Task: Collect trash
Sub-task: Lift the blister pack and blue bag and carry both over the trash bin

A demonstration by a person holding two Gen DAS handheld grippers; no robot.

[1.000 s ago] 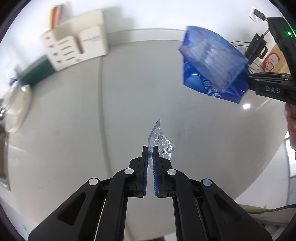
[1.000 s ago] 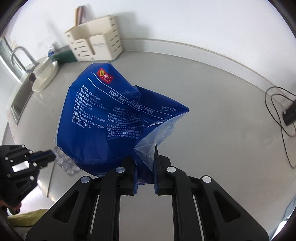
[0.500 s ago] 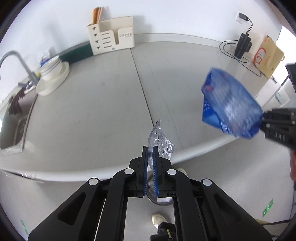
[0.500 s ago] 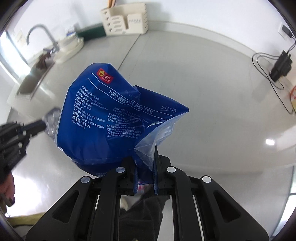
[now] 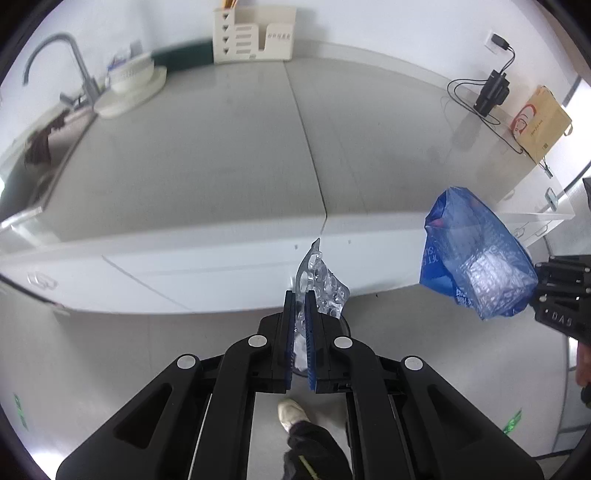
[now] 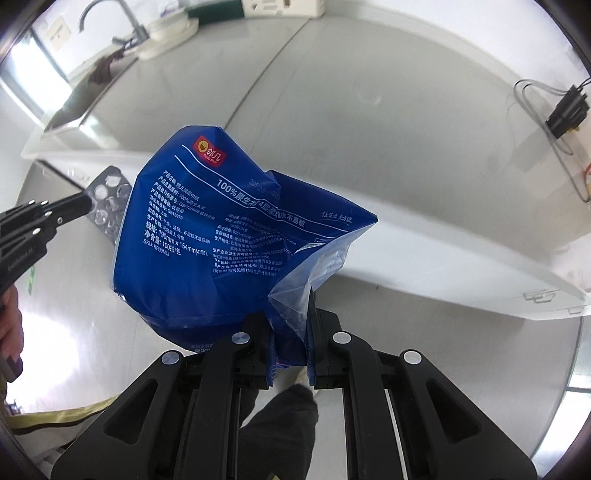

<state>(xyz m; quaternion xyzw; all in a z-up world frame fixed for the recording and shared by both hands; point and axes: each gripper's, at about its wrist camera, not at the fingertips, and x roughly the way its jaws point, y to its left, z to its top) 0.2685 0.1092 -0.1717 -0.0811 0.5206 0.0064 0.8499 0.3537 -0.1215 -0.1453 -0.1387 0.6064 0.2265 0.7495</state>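
The left gripper is clamped narrow on a clear blister pack, which sticks up from between its blue pads. The right gripper is pinched on the crumpled edge of a blue tissue wrapper that hangs open in front of it.

A second ago both grippers hung over the grey surface, with only its top and the back wall behind the trash. Now both have pulled back off its near edge: the white cabinet front and the floor fill the lower half of each view, and a shoe shows below the left gripper. The blister pack and the wrapper are both in the air above the floor, near the cabinet front, the wrapper to the right of the pack. The grips look unchanged. On the far side of the surface stand a cream rack and, to the left, a faucet.
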